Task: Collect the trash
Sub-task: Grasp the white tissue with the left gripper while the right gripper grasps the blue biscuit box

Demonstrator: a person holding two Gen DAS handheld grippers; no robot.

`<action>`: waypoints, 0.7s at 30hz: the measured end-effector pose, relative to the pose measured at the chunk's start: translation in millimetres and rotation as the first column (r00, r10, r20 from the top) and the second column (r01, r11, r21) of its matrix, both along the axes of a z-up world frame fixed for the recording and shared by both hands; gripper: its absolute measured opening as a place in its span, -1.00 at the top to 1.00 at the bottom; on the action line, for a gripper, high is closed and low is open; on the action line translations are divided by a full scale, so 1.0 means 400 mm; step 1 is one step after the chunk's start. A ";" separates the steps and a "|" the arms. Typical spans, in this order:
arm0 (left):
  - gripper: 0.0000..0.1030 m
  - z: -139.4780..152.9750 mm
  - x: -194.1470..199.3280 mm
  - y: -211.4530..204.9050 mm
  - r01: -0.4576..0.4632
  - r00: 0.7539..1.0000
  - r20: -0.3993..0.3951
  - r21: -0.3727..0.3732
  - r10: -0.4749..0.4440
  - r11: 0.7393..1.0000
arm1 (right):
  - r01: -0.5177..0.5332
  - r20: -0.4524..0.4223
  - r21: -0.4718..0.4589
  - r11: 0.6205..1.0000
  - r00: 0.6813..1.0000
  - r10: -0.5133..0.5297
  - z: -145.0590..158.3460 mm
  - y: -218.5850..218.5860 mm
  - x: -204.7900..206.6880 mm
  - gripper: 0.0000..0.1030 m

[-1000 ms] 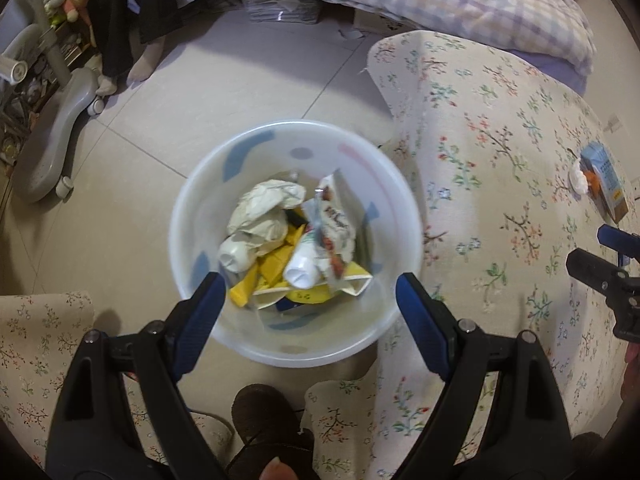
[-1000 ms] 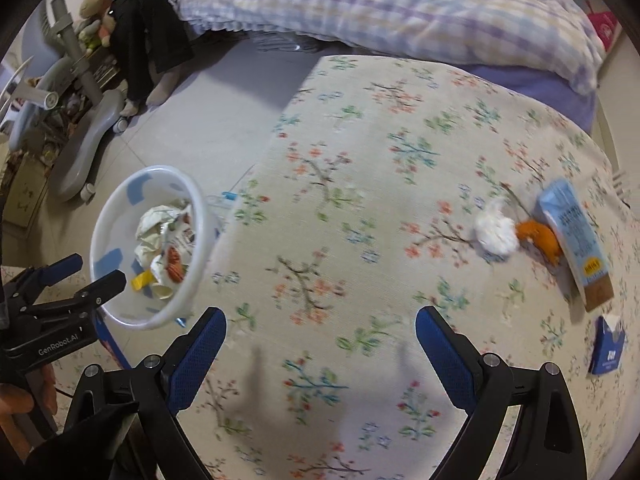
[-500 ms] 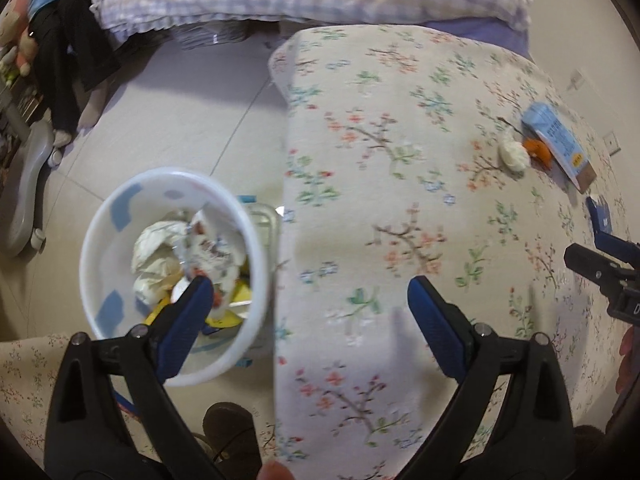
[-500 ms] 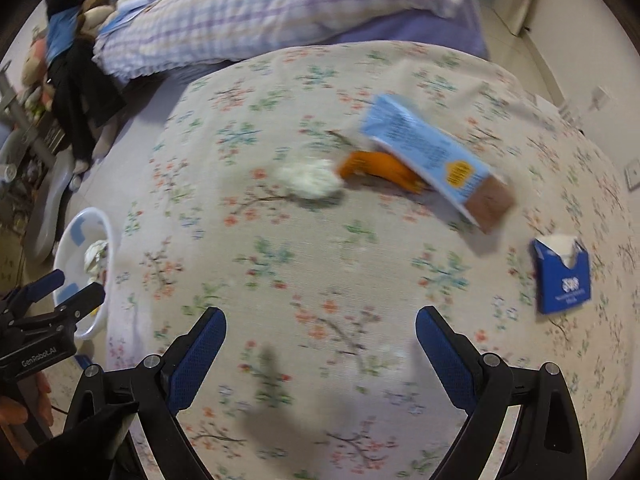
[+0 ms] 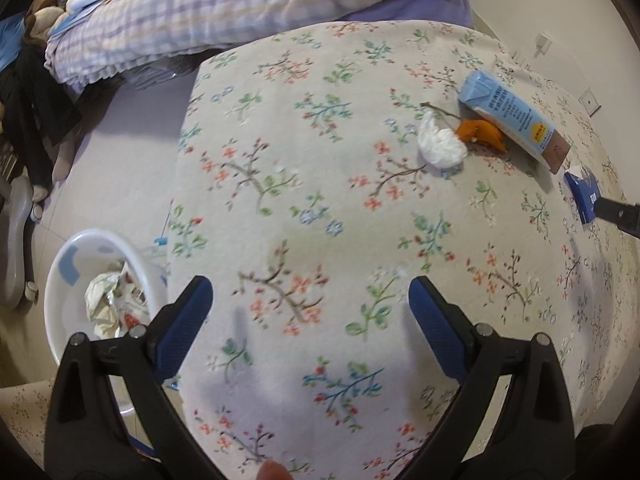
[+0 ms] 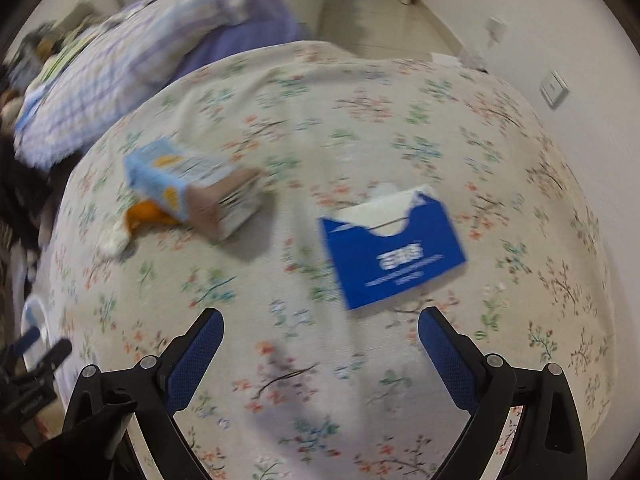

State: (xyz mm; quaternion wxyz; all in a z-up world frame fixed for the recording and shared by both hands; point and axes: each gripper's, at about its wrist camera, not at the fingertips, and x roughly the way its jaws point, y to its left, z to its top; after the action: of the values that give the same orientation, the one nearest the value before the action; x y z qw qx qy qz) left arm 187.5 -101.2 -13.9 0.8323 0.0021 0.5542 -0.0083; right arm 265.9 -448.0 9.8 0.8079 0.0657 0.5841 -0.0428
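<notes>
A floral cloth covers the table (image 5: pixel 312 184). On it lie a crumpled white tissue (image 5: pixel 440 144), an orange peel (image 5: pixel 482 133), a light blue drink carton (image 5: pixel 514 118) and a small dark blue box (image 5: pixel 584 196). My left gripper (image 5: pixel 310 300) hovers open over bare cloth, well short of them. In the right wrist view, blurred, the dark blue box (image 6: pixel 394 248) lies just beyond my open right gripper (image 6: pixel 320 332), with the carton (image 6: pixel 192 188), peel (image 6: pixel 146 213) and tissue (image 6: pixel 114 240) to its left. A white bin (image 5: pixel 92 296) holding crumpled trash stands on the floor at the table's left.
A bed with a checked quilt (image 5: pixel 224 4) runs behind the table. A grey chair base (image 5: pixel 16 232) and dark clothing (image 5: pixel 32 92) occupy the floor at far left. A wall with sockets (image 6: pixel 554 88) borders the table on the right.
Both grippers swung right, from the bin out over the table. The bin slid to the left edge of both views, and the dark blue box came up close before the right gripper.
</notes>
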 end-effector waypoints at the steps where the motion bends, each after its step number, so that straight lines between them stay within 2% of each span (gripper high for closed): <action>1: -0.90 0.003 0.007 -0.012 0.008 1.000 0.009 0.000 -0.008 1.000 | 0.032 0.004 0.016 0.999 0.999 -0.032 0.001 -0.023 0.005 -0.93; 6: -0.90 0.006 0.055 -0.060 0.054 0.998 0.029 -0.021 -0.054 0.998 | 0.171 0.018 0.051 0.984 0.985 -0.172 -0.007 -0.111 0.030 -0.96; 11: -0.90 0.018 0.119 -0.099 0.123 0.989 0.084 -0.017 -0.121 0.992 | 0.276 0.015 0.109 0.955 0.960 -0.279 -0.028 -0.155 0.060 -0.97; 17: -0.89 0.005 0.170 -0.134 0.179 0.979 0.102 -0.038 -0.174 0.983 | 0.330 0.013 0.075 0.941 0.943 -0.332 -0.070 -0.176 0.086 -0.97; 21: -0.44 -0.020 0.197 -0.164 0.227 0.972 0.079 -0.084 -0.220 0.970 | 0.347 -0.034 0.073 0.935 0.938 -0.345 -0.117 -0.192 0.096 -0.97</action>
State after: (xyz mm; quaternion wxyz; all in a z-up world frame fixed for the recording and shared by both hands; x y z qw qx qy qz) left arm 266.2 -166.7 -22.0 0.8441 0.0265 0.5202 -0.1275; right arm 304.1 -524.8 -37.2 0.7786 0.1984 0.5728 -0.1622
